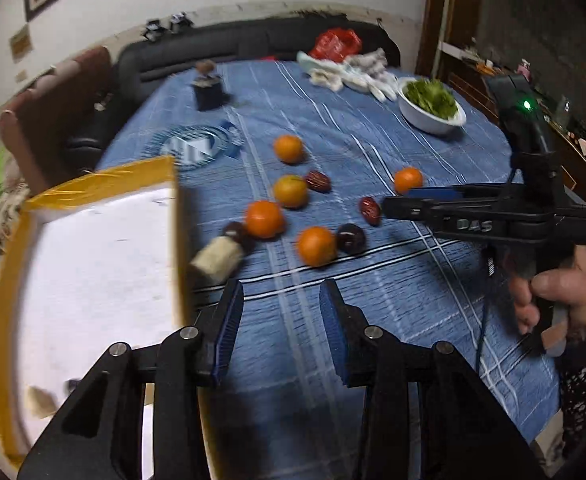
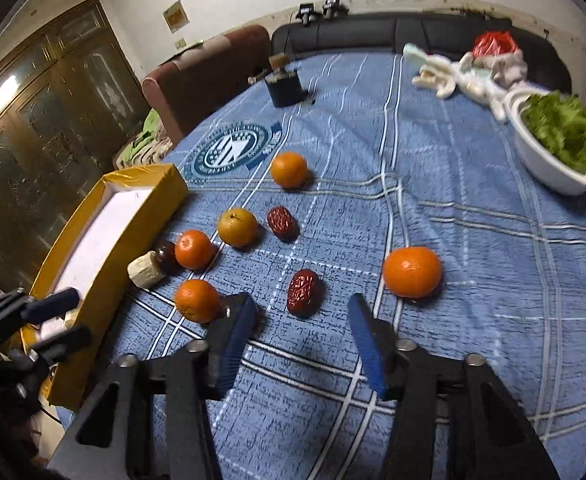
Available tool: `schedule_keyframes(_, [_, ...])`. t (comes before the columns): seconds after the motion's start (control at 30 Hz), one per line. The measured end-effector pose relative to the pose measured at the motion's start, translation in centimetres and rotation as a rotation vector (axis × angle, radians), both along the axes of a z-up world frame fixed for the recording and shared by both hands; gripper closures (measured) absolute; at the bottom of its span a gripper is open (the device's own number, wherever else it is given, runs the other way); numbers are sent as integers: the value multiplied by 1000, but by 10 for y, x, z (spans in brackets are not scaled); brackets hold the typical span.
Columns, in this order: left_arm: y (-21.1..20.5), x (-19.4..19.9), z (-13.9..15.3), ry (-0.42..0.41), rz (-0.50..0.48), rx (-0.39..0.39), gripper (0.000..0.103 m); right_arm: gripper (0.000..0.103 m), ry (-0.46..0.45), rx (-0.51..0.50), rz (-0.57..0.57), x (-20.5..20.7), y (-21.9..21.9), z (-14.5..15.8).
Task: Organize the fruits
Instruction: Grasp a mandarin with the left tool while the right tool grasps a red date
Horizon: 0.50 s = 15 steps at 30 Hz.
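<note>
Orange tangerines and wrinkled red dates lie loose on my blue checked desk, the yellow box at nine o'clock. Both my left claw and right claw stand partly open, empty. I judge the round tangerines light, smooth, apt to roll, best pinched across the middle; the dates look soft.

I note a blue checked woven cloth, matt. On it: smooth-skinned orange tangerines, a wrinkled glossy red date. At its left edge, a yellow glossy-taped cardboard box, white matt inside.
</note>
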State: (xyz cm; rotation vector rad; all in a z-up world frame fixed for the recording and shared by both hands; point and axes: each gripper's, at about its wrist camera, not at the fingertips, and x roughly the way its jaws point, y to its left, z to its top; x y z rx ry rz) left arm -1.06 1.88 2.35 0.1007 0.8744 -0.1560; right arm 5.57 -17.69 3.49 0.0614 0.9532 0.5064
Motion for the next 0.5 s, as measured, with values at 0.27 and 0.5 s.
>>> schedule_keyframes(0.27, [-18, 30, -19, 66, -18, 8, 66, 83, -32, -113, 15, 10, 23, -23])
schedule_keyframes(0.5, [-31, 50, -32, 103, -37, 24, 66, 83, -15, -57, 15, 11, 9, -24])
